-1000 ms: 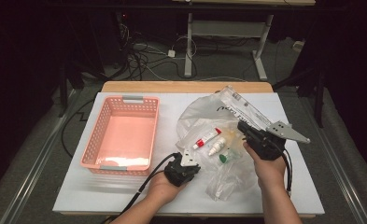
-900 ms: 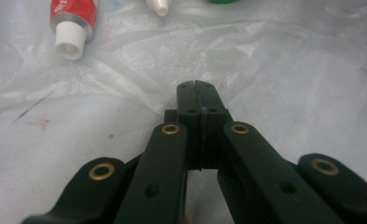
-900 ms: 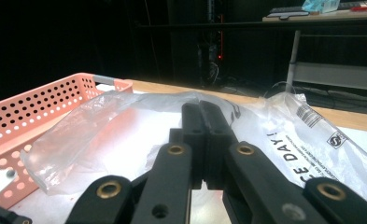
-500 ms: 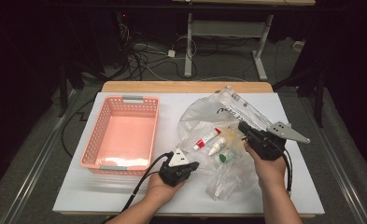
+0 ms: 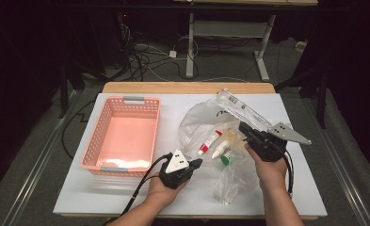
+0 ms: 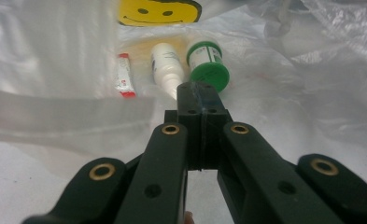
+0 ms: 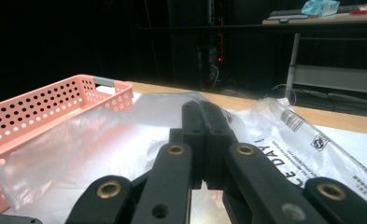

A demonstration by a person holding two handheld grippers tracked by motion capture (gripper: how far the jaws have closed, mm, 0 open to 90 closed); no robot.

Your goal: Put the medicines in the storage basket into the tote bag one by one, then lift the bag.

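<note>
A clear plastic bag (image 5: 195, 123) lies on the white table right of centre. Inside it are a red-and-white tube (image 5: 209, 142), a white dropper bottle (image 5: 220, 149) and a green-capped bottle (image 5: 226, 160). My right gripper (image 5: 243, 126) is shut on the bag's upper edge and holds it raised; film spreads to both sides of its tips (image 7: 204, 110). My left gripper (image 5: 198, 163) is shut near the bag's left side. Its tips (image 6: 201, 91) sit just short of the white bottle (image 6: 166, 64) and the green-capped bottle (image 6: 208, 66), with nothing visibly between them. The tube (image 6: 124, 80) lies to the left.
A pink perforated basket (image 5: 92, 165) stands at the table's left, its rim also in the right gripper view (image 7: 55, 100). A yellow smiley print (image 6: 158, 10) marks the bag. A wooden strip (image 5: 187, 87) edges the table's far side. Cables trail from both grippers toward the front edge.
My left gripper has shifted a little right and upward toward the bag and turned, so its grey plate faces up. The right gripper and the bag have stayed put.
</note>
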